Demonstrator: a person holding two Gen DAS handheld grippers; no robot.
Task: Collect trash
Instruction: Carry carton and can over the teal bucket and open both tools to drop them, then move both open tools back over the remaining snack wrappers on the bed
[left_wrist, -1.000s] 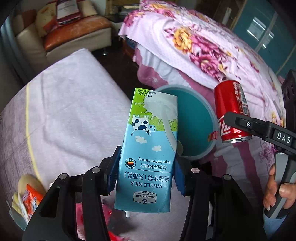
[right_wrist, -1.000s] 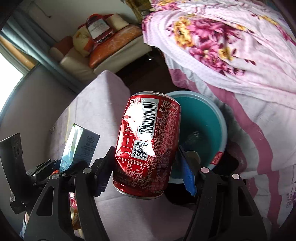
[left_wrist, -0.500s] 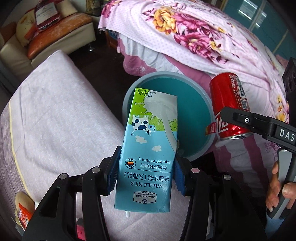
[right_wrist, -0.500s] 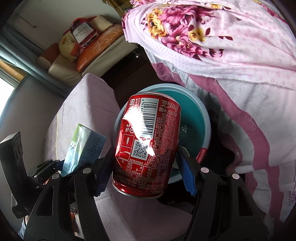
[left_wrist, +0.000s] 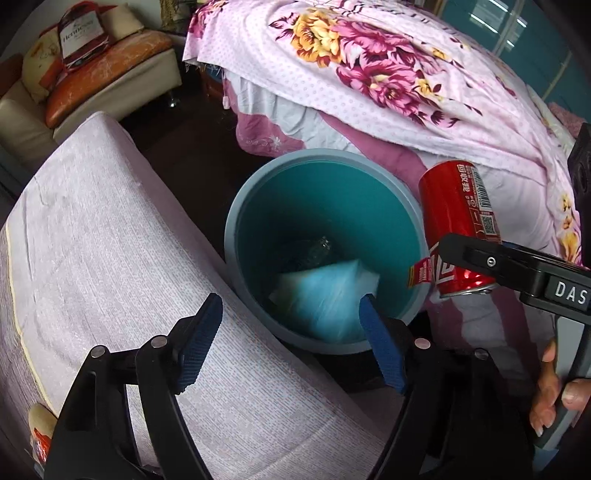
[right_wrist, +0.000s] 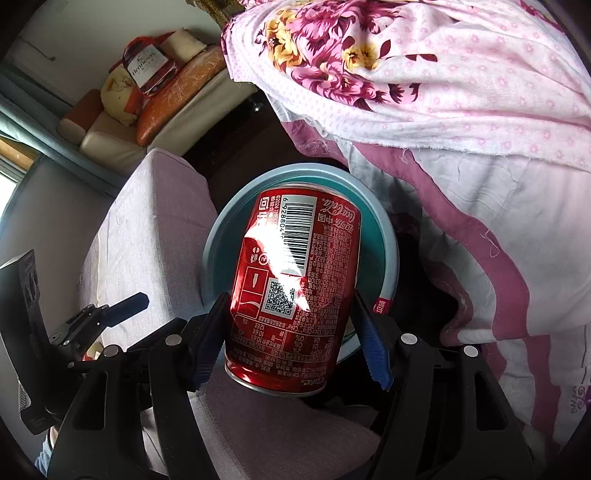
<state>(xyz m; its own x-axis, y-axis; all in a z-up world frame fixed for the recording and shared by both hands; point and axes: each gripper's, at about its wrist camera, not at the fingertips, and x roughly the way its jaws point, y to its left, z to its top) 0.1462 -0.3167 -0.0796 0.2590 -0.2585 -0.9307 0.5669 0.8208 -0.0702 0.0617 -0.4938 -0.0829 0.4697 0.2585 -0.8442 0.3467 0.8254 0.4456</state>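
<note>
Carton: we have just let go of the milk carton (left_wrist: 325, 291). Half a second ago it stood clamped between our left fingers above the bin; now it shows as a pale blue blur down inside the bin, most likely still dropping or only just landed.

Left gripper (left_wrist: 291, 339): the fingers are opening and nothing is between them. The blue pads (left_wrist: 199, 339) stand well apart, over the near rim of the bin and the edge of the padded bench.

Bin (left_wrist: 236, 221): it is a teal tub with a grey rim, on the dark floor between the padded bench (left_wrist: 103, 229) and the bed with the flowered quilt (left_wrist: 388, 74). Something clear, perhaps a bottle, lies at its bottom beside the carton; we cannot tell for sure.

Can (right_wrist: 295, 291): the red drink can remains clamped sideways between the pads of our right gripper (right_wrist: 291, 339), its grip unchanged from a second ago. In the left wrist view it hangs over the right edge of the bin, not yet above the middle.

Meaning for the task: we judge one piece of trash as binned and the can as next, once it is over the opening.

Leftovers: an orange wrapper (left_wrist: 40, 439) peeps in at the far left edge of the bench, so there is probably more to collect.
</note>
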